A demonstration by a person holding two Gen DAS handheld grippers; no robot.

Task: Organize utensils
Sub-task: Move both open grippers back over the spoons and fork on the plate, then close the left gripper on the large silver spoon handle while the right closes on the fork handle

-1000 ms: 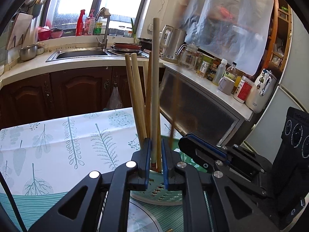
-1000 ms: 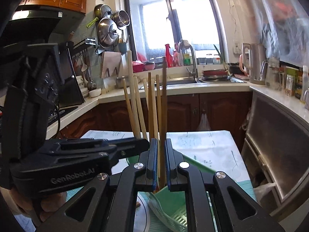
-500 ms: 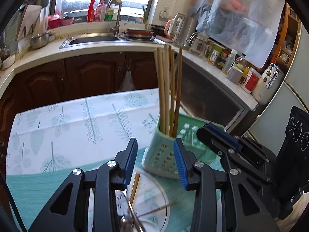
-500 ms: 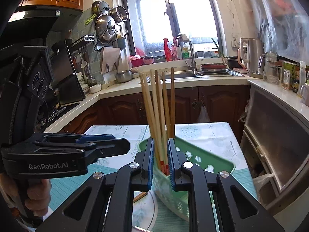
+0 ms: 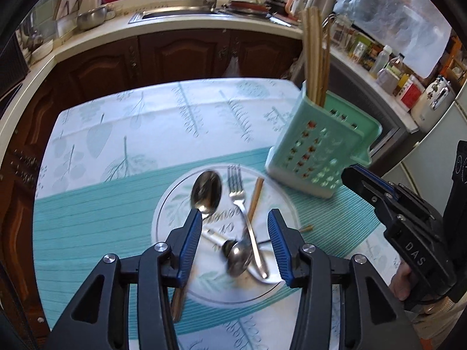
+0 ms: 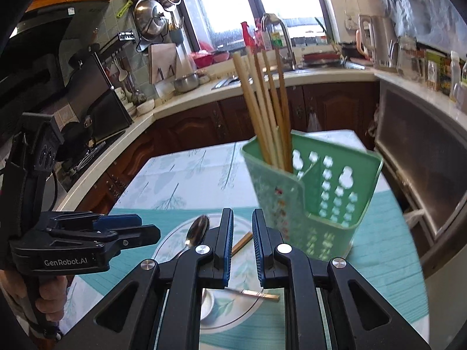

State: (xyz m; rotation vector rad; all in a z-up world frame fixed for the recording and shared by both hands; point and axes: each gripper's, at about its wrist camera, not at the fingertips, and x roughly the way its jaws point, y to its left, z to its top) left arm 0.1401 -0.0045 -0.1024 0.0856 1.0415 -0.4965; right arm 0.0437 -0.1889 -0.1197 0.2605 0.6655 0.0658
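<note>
Left tool spread, jaws just been opening, nothing between them, above plate on bench. Right tool jaws narrowly apart, pinching nothing. On plate: spoon, fork, one chopstick. Chopsticks upright in green holder beside plate.

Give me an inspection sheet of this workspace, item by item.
Surface: table under a leaf-print cloth with teal stripes.
Job's things: plate holds spoon, fork, ladle and one chopstick; green caddy holds upright chopsticks.
Clutter: another chopstick end off the plate.
Grippers: left gripper has just been opening above the plate, nothing between its jaws; right gripper narrowly open, empty.
Cables: nothing seen.
Surroundings: sink, kettle, hanging pots.
</note>
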